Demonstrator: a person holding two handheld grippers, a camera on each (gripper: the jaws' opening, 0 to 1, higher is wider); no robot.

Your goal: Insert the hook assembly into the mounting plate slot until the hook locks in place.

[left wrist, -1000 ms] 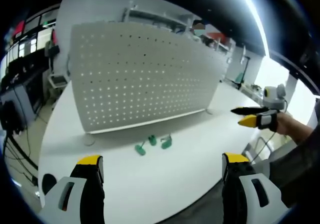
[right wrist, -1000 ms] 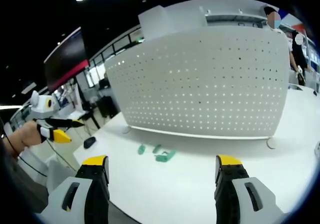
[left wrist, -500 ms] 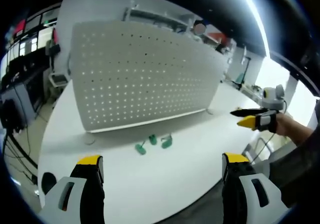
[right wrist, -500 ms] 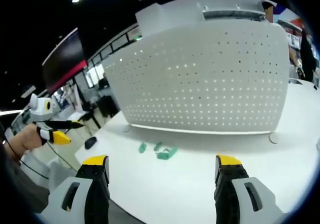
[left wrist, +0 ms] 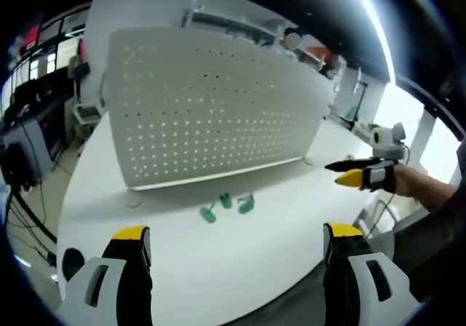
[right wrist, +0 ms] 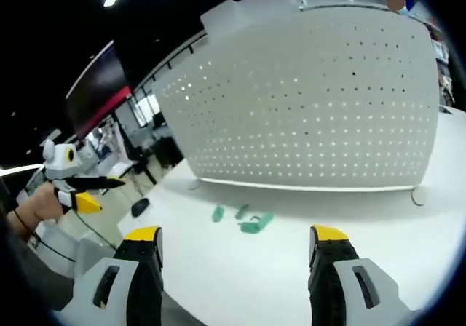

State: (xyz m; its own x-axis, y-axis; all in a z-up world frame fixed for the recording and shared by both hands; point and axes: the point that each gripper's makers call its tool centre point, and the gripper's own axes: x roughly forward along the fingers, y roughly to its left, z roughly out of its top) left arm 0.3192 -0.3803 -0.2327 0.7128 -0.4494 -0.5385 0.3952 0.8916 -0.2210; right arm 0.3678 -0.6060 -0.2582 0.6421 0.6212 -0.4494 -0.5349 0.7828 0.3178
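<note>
Frankly, the small green hooks (left wrist: 227, 205) are hard to read: they are lying in a loose cluster on the white counter (left wrist: 182, 260), just in front of the plate (left wrist: 211, 108), and are too tiny to show their shape or how many pieces are touching. In the right gripper view the same hooks (right wrist: 244, 219) are sitting between the plate (right wrist: 306, 108) and the near edge of the counter (right wrist: 240, 275), again only as blurred green bits. The plate, a white perforated board, is standing upright on small feet, and its holes are showing as light dots; I cannot make out any slot.

Nothing is being held. The left gripper (left wrist: 237, 242) is hanging above the near counter edge with its yellow-tipped jaws spread wide apart and nothing between them. The right gripper (right wrist: 233, 242) is posed the same way, jaws wide and bare, well short of the hooks.

Off to the side in the left gripper view, the right gripper (left wrist: 346, 173) is pointing in towards the plate, a hand (left wrist: 419, 188) behind it, partly cut off by the edge. In the right gripper view the left gripper (right wrist: 98, 191) is pointing in likewise, with a small dark object (right wrist: 140, 207) lying on the counter near it.
</note>
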